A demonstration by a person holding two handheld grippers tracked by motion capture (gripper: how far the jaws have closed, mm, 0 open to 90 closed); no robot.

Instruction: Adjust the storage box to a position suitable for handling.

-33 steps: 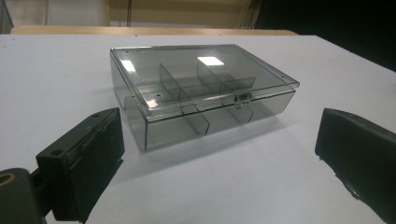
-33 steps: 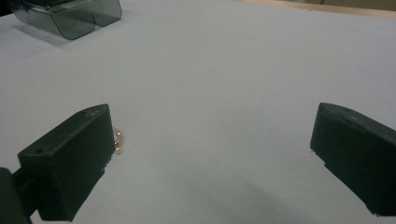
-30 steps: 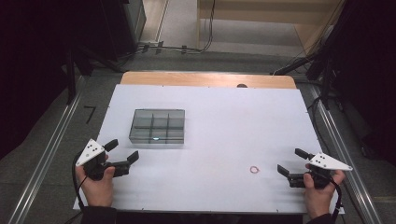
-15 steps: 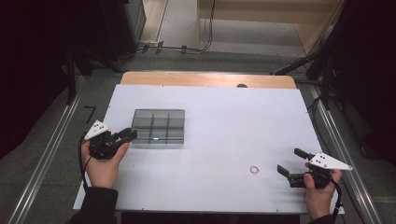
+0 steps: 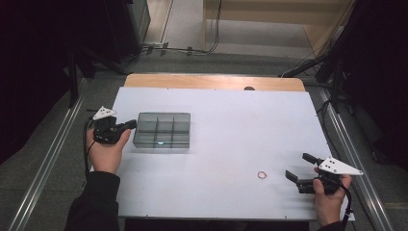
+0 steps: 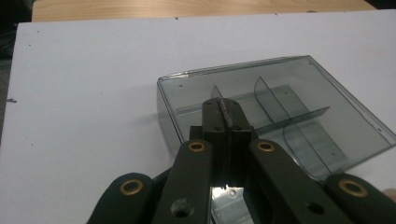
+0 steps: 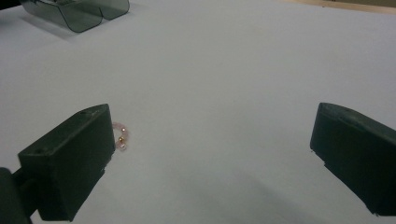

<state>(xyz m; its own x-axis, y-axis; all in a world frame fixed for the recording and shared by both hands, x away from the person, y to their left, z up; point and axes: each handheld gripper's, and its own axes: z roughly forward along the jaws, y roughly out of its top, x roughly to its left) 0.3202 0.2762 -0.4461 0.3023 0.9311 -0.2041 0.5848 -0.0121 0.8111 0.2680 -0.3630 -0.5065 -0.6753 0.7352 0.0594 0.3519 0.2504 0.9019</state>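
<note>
A smoky clear plastic box with several divided compartments lies on the white table top, left of centre. My left gripper hovers at the box's left wall; its jaws have just been closing and now stand shut with nothing between them. In the left gripper view the shut tips sit over the box near its closest wall. A small pink bead ring lies near the front right. My right gripper rests open just right of it. In the right gripper view the ring peeks out beside the left jaw.
A wooden strip runs along the table's far edge. Metal rails flank the table on both sides. Cables lie on the floor behind. The box's corner shows far off in the right gripper view.
My left hand has moved forward and up to the box's left side, and its jaws have gone from open to shut. The right hand has stayed still.
</note>
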